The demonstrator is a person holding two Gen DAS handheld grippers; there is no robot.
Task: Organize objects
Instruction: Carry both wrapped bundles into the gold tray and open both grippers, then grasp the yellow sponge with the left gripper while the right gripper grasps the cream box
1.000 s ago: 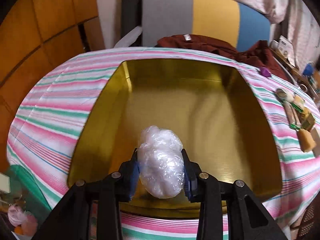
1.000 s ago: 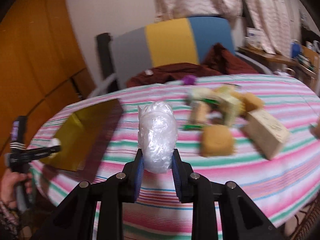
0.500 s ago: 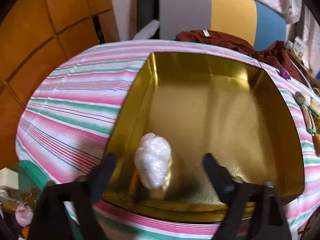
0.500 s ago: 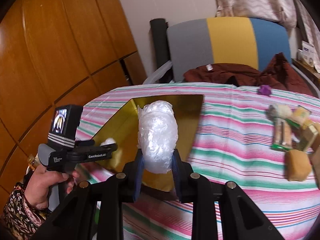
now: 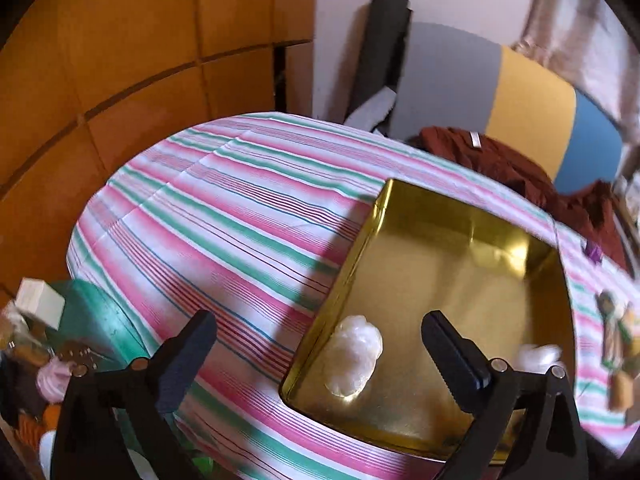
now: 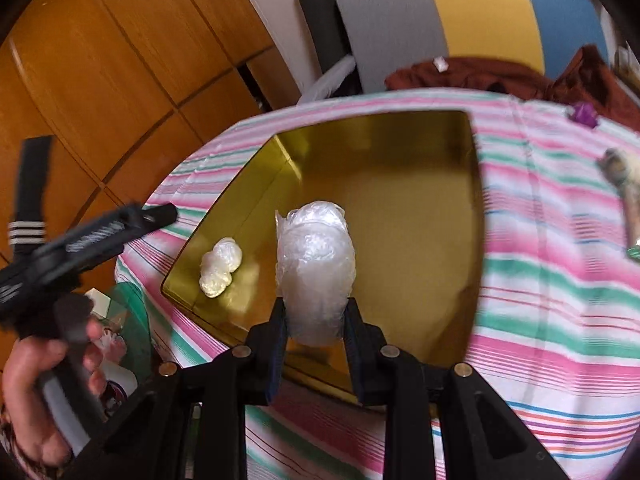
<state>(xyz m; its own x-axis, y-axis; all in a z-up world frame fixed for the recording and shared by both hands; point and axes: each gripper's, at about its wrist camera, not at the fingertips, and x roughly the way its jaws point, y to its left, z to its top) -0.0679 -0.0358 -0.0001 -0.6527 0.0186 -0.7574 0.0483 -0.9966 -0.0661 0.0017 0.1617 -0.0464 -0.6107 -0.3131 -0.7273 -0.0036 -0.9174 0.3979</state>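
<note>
A gold metal tray lies on the striped tablecloth. A white plastic-wrapped bundle lies in its near left corner; it also shows in the right wrist view. My left gripper is open and empty, above the tray's near left edge. My right gripper is shut on a second clear plastic-wrapped bundle and holds it over the near part of the tray. That bundle shows at the tray's right edge in the left wrist view.
Several small packets and a sponge lie on the cloth right of the tray. A purple object sits near the far table edge. A chair with dark red cloth stands behind. A green bin and clutter stand below the table's left edge.
My left gripper opened, let go of its bundle into the tray, then drew back left. My right gripper carried its bundle from the table's right side to above the tray.
</note>
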